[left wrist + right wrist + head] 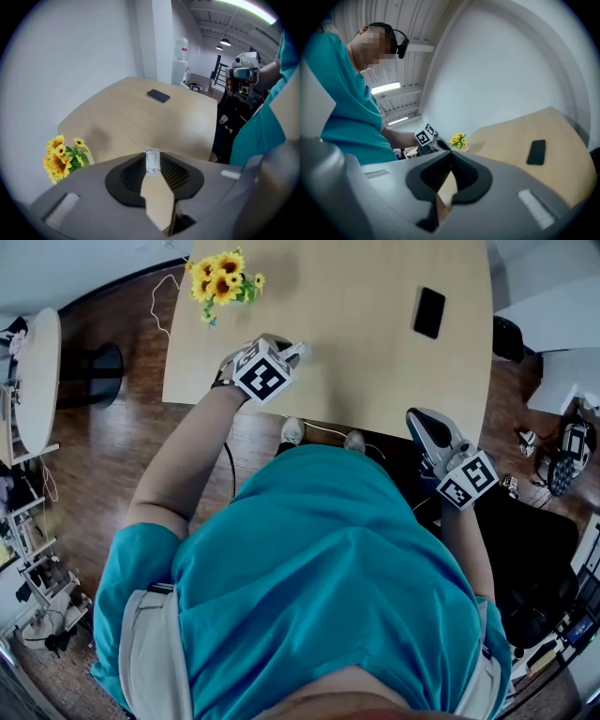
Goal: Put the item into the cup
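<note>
Item [151, 161], small and white, shows dead ahead in the gap at the tips of the left gripper [298, 353]. Its jaws stand parted and seem not to squeeze it. Its long axis looks to run along the jaws, pointing toward the far edge of the desk [375, 324]. That hand hangs over the desk's near-left corner. The right gripper [452, 154], clenched empty, is off the near edge, well apart. No cup shows plainly.
</note>
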Demonstrator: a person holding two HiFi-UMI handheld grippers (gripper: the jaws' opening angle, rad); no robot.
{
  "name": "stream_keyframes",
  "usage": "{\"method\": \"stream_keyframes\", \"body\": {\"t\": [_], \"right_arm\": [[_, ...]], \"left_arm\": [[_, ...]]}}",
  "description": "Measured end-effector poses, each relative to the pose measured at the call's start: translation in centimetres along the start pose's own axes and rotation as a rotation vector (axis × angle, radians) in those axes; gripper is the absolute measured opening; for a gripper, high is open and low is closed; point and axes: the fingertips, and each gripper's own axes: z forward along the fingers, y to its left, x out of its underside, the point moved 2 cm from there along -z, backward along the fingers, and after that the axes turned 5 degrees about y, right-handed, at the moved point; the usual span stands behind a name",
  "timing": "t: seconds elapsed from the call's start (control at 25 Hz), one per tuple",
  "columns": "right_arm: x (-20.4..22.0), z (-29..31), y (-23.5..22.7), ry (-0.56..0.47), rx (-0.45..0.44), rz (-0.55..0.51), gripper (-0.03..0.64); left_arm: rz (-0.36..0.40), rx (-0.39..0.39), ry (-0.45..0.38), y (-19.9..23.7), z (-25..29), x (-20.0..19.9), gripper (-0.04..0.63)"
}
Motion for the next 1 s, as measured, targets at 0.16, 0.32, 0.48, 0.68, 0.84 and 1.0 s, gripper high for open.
{"method": "stream_keyframes", "body": {"t": [0.16,0.32,0.48,0.68,0.84,1.0], "right_arm": [[-0.7,-1.9,0.0,-0.022,-0.027,-0.020,0.002],[-0.2,-3.7,-0.1,-0.016,-0.058,-0.024,0.002],[0.5,-4.6,1.8,-0.016,-0.057,-0.032,0.002],[0.5,-4.1,7.6,-0.046,-0.027,-0.074,0.002],[1.7,-3.0,12.4,-0.045,0.040,-0.102,0.002],[1.7,-2.3,17.8,-0.083,0.120,-0.079,0.002]], "left_arm": [[-0.156,-0.059,-0.197,-0.6,-6.1,-0.5,0.086],[-0.350,-0.007,-0.496,-3.5,-11.9,-0.7,0.065],[-0.427,0.026,-0.712,-7.5,-16.4,1.0,0.030],[-0.336,-0.024,-0.846,-10.7,-21.8,6.3,0.005],[-0.259,-0.034,-0.913,-13.3,-25.2,12.8,0.004],[-0.207,0.017,-0.941,-15.4,-28.9,18.2,0.004]]}}
